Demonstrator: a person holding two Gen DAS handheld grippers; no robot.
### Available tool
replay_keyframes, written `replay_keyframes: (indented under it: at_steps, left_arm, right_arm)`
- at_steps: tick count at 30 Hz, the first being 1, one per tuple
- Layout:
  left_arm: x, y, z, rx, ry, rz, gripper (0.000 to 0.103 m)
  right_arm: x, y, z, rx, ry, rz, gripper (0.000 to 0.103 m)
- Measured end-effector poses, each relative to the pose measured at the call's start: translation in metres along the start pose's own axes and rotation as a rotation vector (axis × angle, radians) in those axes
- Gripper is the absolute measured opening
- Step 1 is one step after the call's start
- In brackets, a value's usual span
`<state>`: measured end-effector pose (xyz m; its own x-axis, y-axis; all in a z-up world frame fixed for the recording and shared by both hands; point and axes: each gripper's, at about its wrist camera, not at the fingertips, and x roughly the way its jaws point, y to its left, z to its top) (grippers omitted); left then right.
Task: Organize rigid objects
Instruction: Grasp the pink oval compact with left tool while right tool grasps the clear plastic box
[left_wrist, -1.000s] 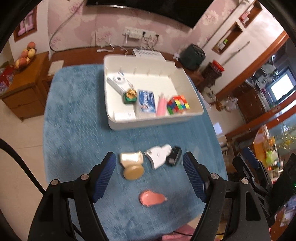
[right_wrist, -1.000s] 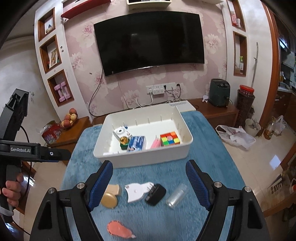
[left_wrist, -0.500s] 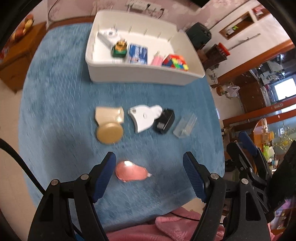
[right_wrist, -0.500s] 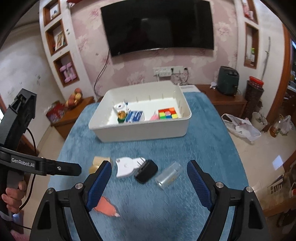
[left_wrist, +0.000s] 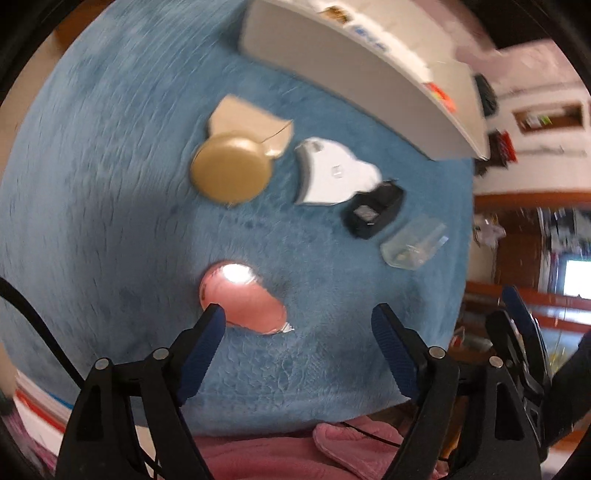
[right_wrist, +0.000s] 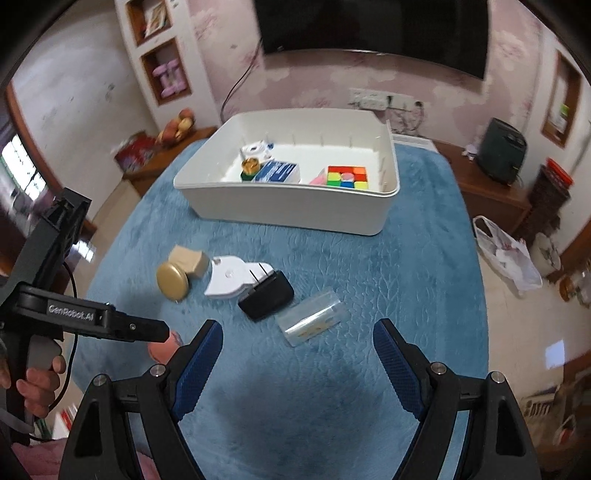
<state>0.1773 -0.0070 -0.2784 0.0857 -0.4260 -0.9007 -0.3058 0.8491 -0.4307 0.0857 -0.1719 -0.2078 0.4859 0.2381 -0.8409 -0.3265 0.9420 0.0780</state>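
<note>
Pink teardrop piece (left_wrist: 243, 301) lies on the blue cloth (left_wrist: 92, 184), and it is the nearest loose thing to the left gripper (left_wrist: 297, 325), sitting just off the left fingertip at about ten o'clock from the gap. Its long axis runs from ten o'clock, the fat end, down to four o'clock, the narrow tip, so it slants across the line between the pads. The jaws are opening, with nothing between them yet; only the tip reaches toward the gap. Moving right across the cloth: gold-capped bottle (left_wrist: 236, 162) at twelve o'clock, then the white plug-shaped piece (left_wrist: 332, 173), the black adapter (left_wrist: 373, 214) and the clear plastic case (left_wrist: 413, 243) out at two o'clock. The white bin (right_wrist: 295, 206) stands beyond them, already holding a colour cube (right_wrist: 347, 176). From the right wrist view, the right gripper (right_wrist: 297, 343) is spread wide and empty, with the clear case just ahead at twelve o'clock. My call: left takes pink, right takes clear.
</note>
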Motion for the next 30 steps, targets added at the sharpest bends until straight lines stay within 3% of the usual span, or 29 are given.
replay_keyframes:
  at_steps: [14,19,30]
  left_arm:
    - [0.025,0.027,-0.006,-0.331,0.027,0.029,0.088]
    - [0.026,0.027,-0.003,-0.401,0.020,0.058,0.088]
    - [0.040,0.043,-0.011,-0.461,0.080,0.152,0.087]
  right_arm:
    - [0.061,-0.008,0.013,-0.207,0.161,0.044,0.084]
    - [0.081,-0.011,0.012,-0.235,0.217,0.073,0.084]
    - [0.105,-0.007,0.017,-0.319,0.222,0.102,0.084]
